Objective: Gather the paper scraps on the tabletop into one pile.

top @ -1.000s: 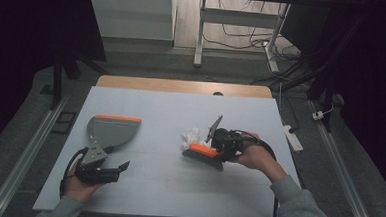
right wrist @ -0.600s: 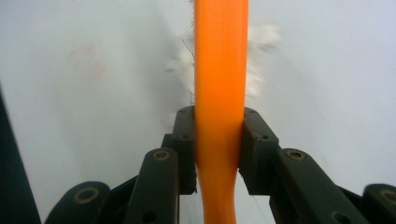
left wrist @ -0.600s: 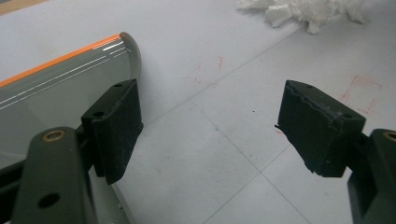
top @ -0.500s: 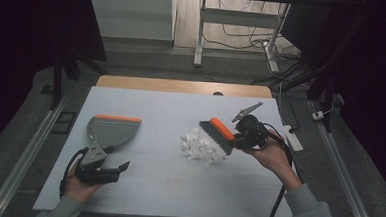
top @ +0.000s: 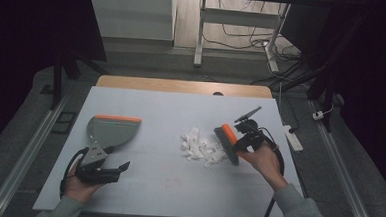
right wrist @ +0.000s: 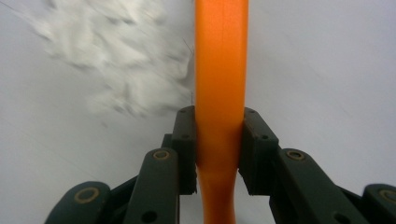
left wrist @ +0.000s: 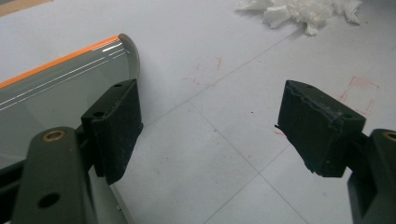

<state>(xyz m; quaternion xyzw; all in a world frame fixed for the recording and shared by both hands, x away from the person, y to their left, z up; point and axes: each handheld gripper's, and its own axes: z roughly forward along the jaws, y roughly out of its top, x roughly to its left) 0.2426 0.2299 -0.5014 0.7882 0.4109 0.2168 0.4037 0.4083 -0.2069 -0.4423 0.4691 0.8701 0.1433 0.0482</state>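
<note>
A pile of white paper scraps [top: 203,146] lies mid-table, also seen blurred as the scraps [right wrist: 121,60] and the scraps [left wrist: 303,11]. My right gripper [top: 244,140] is shut on the orange handle of a small brush [top: 227,143], whose dark bristles touch the pile's right edge. The brush handle [right wrist: 220,88] runs straight up between the closed jaws. A grey dustpan [top: 110,130] with an orange lip lies at the left. My left gripper [top: 111,170] rests open on the table just in front of the dustpan [left wrist: 56,93], jaws wide apart with nothing between them.
The white table top [top: 180,113] has a wooden strip along its far edge. A power strip [top: 293,138] lies off the right side. Faint red marks [left wrist: 205,70] show on the surface near the left gripper.
The right gripper lifted the brush off the left of the pile, carried it over to the right, and now sets it down at the pile's right edge. The left gripper stayed put.
</note>
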